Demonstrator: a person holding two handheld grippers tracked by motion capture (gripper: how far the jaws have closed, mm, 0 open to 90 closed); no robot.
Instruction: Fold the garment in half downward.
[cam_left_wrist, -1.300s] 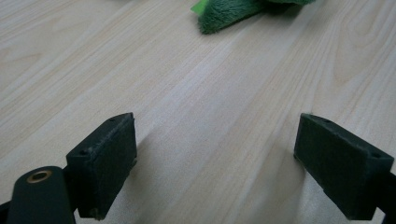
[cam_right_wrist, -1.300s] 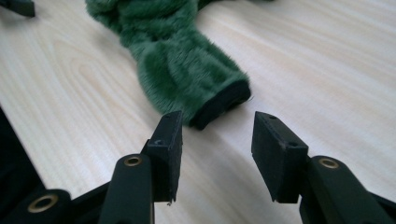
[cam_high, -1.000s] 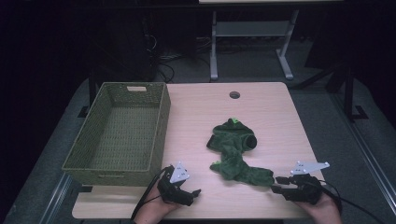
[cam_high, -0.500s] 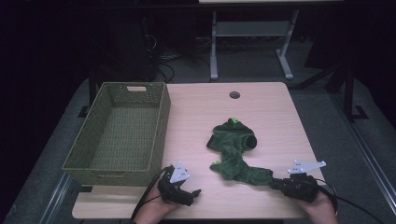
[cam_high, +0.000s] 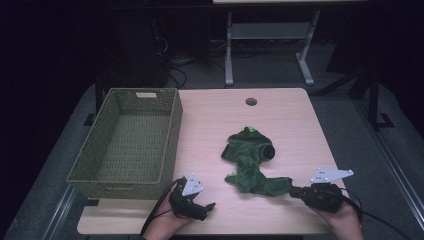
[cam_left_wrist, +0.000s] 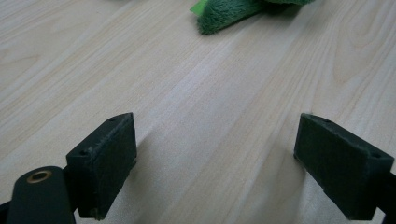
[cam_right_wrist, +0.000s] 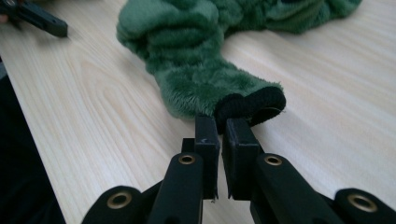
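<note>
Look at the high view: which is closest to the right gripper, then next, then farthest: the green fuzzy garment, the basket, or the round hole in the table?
1. Green fuzzy garment, touching its jaws.
2. Round hole, at the table's far edge.
3. Basket, far left side.

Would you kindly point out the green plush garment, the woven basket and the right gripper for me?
green plush garment (cam_high: 248, 159), high view, middle of its bunched body.
woven basket (cam_high: 171, 134), high view, its right wall.
right gripper (cam_right_wrist: 220, 128), right gripper view, between its fingertips at the black cuff.
</note>
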